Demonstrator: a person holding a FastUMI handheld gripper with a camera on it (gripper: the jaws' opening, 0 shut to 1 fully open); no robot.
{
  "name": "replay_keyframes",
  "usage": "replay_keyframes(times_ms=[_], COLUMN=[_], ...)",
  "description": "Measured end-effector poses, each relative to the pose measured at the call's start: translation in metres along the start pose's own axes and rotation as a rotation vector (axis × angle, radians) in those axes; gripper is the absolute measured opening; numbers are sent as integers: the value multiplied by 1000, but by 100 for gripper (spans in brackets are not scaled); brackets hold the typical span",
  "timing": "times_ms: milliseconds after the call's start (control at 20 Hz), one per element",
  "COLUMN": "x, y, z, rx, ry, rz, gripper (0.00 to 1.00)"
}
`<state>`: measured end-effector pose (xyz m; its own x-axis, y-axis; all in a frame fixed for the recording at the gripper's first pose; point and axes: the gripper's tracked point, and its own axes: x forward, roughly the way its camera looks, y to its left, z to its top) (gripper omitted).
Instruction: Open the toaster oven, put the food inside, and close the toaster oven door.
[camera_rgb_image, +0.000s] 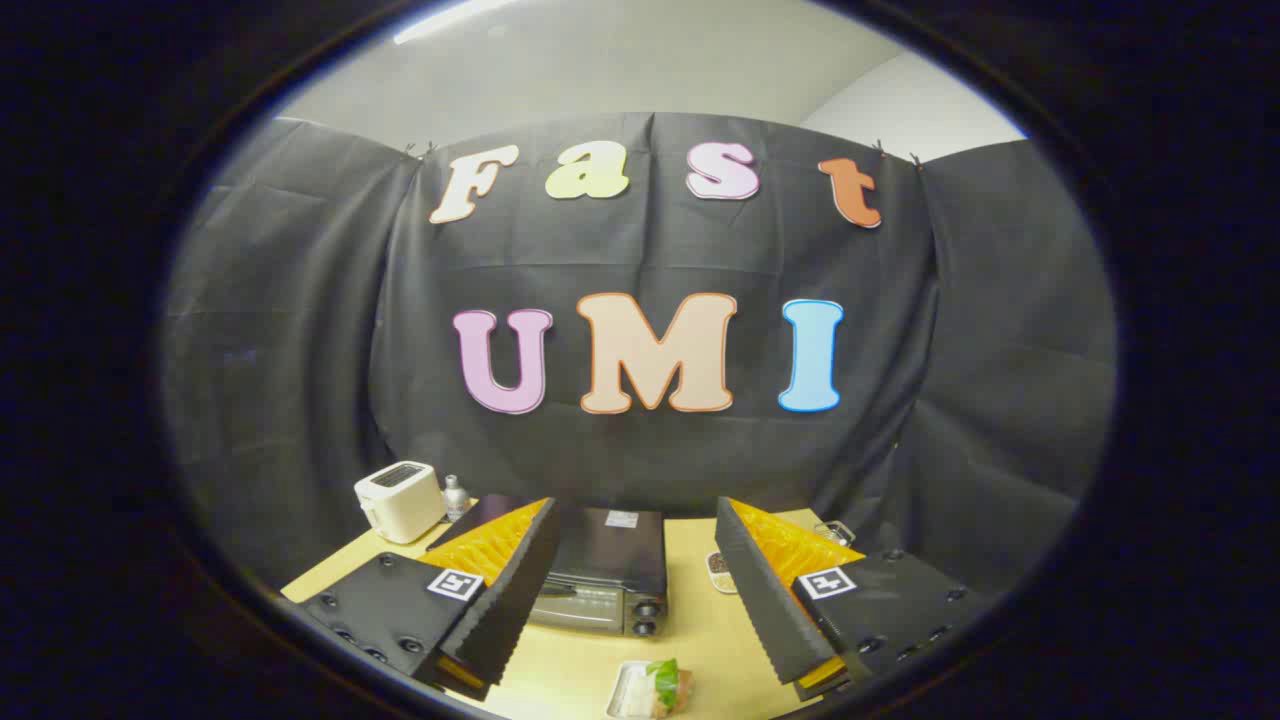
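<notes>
Hovering gripper (635, 590), fingers spread wide, above closed toaster oven (605, 575); food (655, 688) in front.

Gripper-mounted fisheye, high above the table (700, 640), facing the booth wall

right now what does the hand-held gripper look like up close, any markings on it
The hand-held gripper has two wedge-shaped fingers with ridged, sawtooth inner faces and ribbed upper surfaces. Each finger sits on a dark, boxy mount studded with round screws. Each mount carries a small square black-and-white tag. No cables can be seen. The fingers stand apart, open, above the table.
</notes>
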<state>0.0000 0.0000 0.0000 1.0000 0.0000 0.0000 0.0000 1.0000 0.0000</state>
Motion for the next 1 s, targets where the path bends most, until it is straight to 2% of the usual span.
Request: replay_keyframes(times_ms=[300, 1000], x=[-1, -4], y=[24, 30], z=[10, -2], rx=[-74, -87], ry=[5, 28], rz=[15, 20], gripper=[98, 98])
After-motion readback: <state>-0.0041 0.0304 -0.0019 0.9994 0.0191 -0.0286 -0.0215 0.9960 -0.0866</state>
